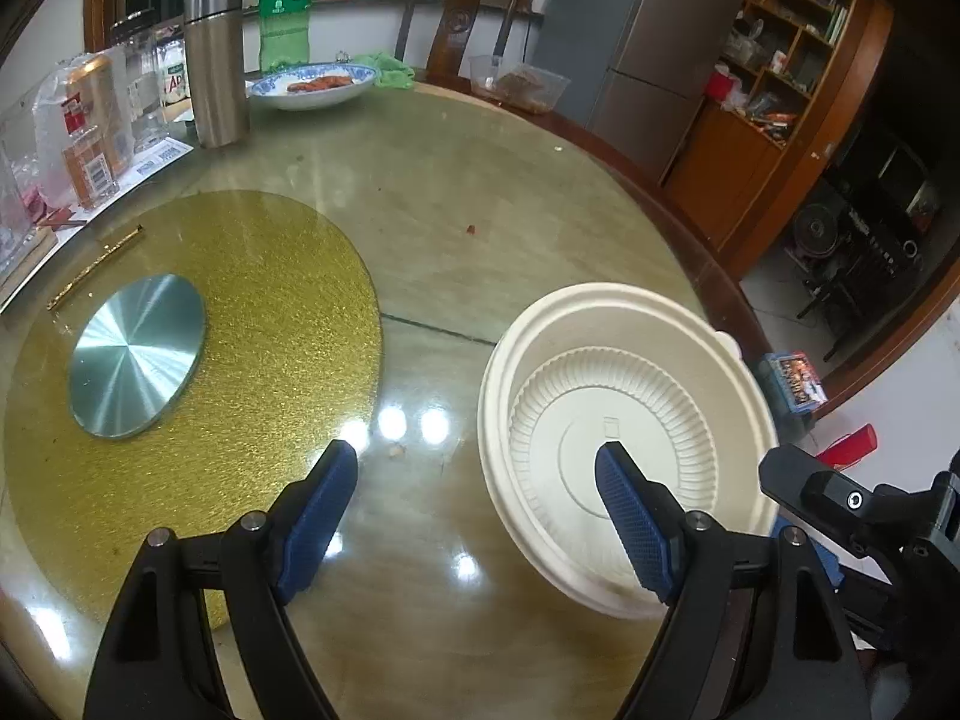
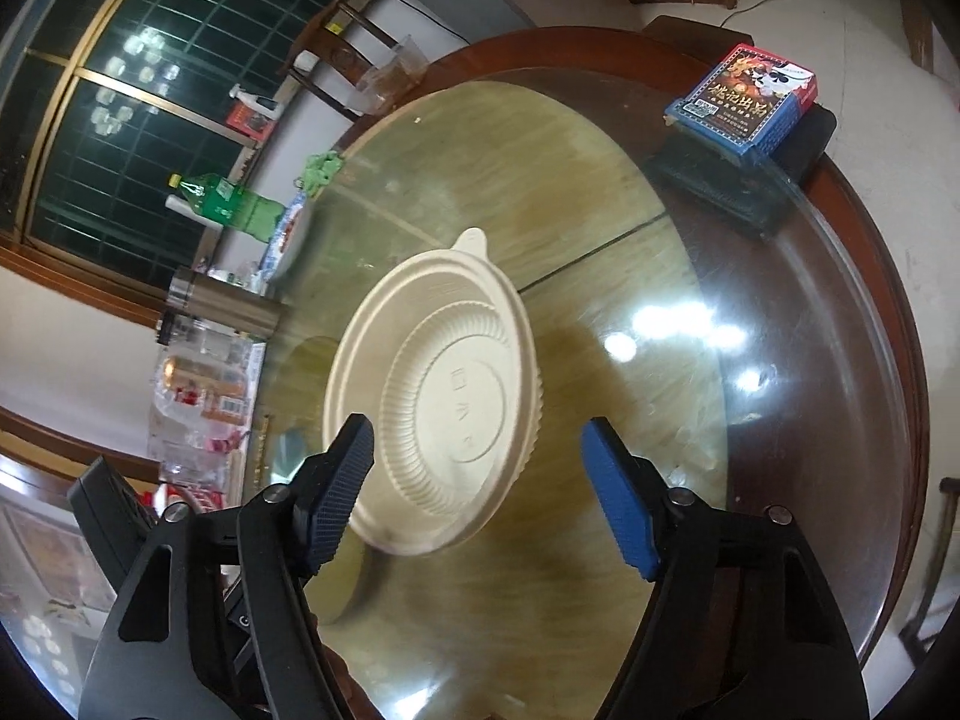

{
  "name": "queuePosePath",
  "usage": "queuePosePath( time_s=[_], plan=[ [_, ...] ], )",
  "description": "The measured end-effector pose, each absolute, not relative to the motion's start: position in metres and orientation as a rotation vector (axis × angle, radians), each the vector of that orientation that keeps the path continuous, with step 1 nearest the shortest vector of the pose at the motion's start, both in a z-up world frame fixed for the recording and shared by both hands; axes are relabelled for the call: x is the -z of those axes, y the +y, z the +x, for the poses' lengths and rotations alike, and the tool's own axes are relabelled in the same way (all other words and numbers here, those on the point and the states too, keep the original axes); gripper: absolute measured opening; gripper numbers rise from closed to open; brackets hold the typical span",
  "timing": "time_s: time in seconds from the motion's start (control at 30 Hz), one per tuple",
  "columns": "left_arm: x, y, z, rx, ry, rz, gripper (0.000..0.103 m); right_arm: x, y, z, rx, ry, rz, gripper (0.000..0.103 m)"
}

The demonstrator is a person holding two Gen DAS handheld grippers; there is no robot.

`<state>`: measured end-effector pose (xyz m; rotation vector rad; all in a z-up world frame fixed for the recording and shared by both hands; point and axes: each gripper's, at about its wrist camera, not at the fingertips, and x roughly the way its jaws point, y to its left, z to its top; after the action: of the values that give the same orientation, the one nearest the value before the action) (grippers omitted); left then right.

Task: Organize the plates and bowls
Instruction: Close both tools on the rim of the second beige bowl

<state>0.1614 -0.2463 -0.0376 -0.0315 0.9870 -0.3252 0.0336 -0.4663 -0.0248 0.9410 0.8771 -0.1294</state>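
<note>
A cream disposable bowl (image 1: pixel 624 414) with a ribbed wall and a small rim tab sits on the glass-topped round table (image 1: pixel 456 192). My left gripper (image 1: pixel 477 498) is open; its right fingertip (image 1: pixel 624 492) overlaps the bowl's inside, its left fingertip is over bare glass. In the right wrist view the same bowl (image 2: pixel 438 396) lies just ahead of my right gripper (image 2: pixel 477 480), which is open and empty above it. Part of the right gripper's body shows at the right edge of the left wrist view.
A gold turntable (image 1: pixel 198 372) with a steel hub (image 1: pixel 138 354) lies left. At the back stand a steel flask (image 1: pixel 213 66), a green bottle (image 1: pixel 285 12), a blue-rimmed plate with food (image 1: pixel 312 84) and plastic packs. A card box (image 2: pixel 744 99) sits by the table edge.
</note>
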Motion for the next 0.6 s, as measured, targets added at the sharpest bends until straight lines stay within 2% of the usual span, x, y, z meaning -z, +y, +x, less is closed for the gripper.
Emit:
queuePosePath(
  time_s=[0.1,0.2,0.23,0.27,0.3,0.33,0.37,0.43,0.6],
  plan=[
    [0.042,-0.247,0.162,0.320,0.985,-0.030,0.082,0.027,-0.468,0.035,0.142,0.881,0.932,0.064],
    [0.045,-0.250,0.163,0.317,0.989,-0.024,0.081,0.028,-0.466,0.039,0.152,0.892,0.915,0.051],
    [0.047,-0.250,0.163,0.318,0.994,-0.021,0.080,0.029,-0.465,0.040,0.158,0.899,0.909,0.049],
    [0.048,-0.250,0.163,0.320,0.995,-0.015,0.075,0.029,-0.464,0.042,0.161,0.900,0.907,0.049],
    [0.048,-0.251,0.161,0.323,0.984,0.003,0.063,0.030,-0.463,0.043,0.165,0.903,0.902,0.045],
    [0.048,-0.256,0.159,0.317,0.971,0.065,0.025,0.031,-0.463,0.044,0.169,0.907,0.896,0.026],
    [0.049,-0.259,0.157,0.302,0.964,0.122,0.016,0.033,-0.461,0.044,0.177,0.917,0.882,0.018],
    [0.048,-0.257,0.155,0.306,0.970,0.133,0.015,0.033,-0.456,0.044,0.175,0.925,0.864,0.011],
    [0.044,-0.241,0.149,0.292,0.955,0.134,0.015,0.034,-0.446,0.037,0.159,0.914,0.856,0.011]
  ],
)
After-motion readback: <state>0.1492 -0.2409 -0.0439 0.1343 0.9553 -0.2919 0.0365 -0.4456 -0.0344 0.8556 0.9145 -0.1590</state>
